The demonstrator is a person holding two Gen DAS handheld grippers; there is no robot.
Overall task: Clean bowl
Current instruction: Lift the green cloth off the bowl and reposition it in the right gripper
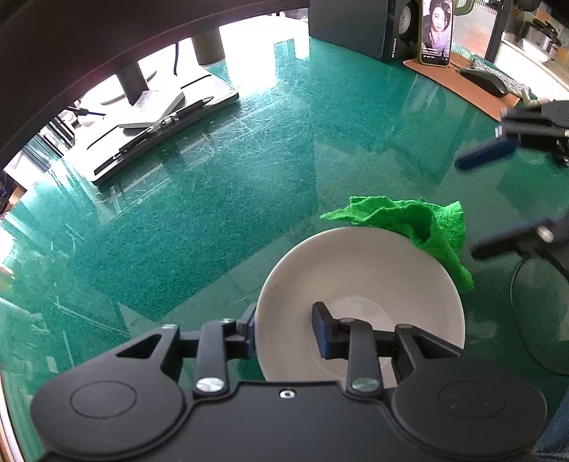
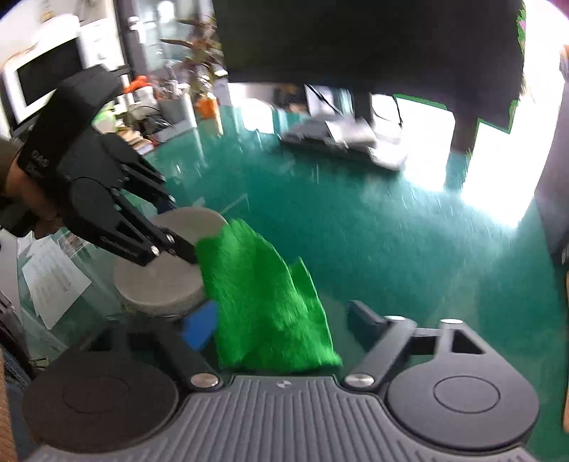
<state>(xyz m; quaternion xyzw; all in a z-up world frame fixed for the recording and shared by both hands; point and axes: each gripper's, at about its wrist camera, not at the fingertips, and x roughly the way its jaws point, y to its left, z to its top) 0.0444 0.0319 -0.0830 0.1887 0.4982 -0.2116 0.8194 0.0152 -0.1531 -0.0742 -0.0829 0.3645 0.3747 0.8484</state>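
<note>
Clearly, the left tool gripped the near rim of the white bowl, one blue pad pressed against the outside wall and the other inside the bowl, its jaws drawn in narrow on that rim. The bowl sat upright on the green tabletop, directly in front of the left tool. A green cloth lay draped over the bowl's far rim, part of it hanging inside the bowl and part trailing onto the tabletop beyond the bowl.

The right tool stood wide open, clasping nothing; in the blurred right wrist view the cloth appeared between its spread fingers, though whether either pad touched it could not be told. From the left wrist view the right tool hung off to the right of the bowl, above the tabletop and apart from the rim.

Far behind the bowl, a laptop stand with a pen rested on the tabletop, and to the bowl's far right a phone leaned against a dark speaker, beside a black mouse.
</note>
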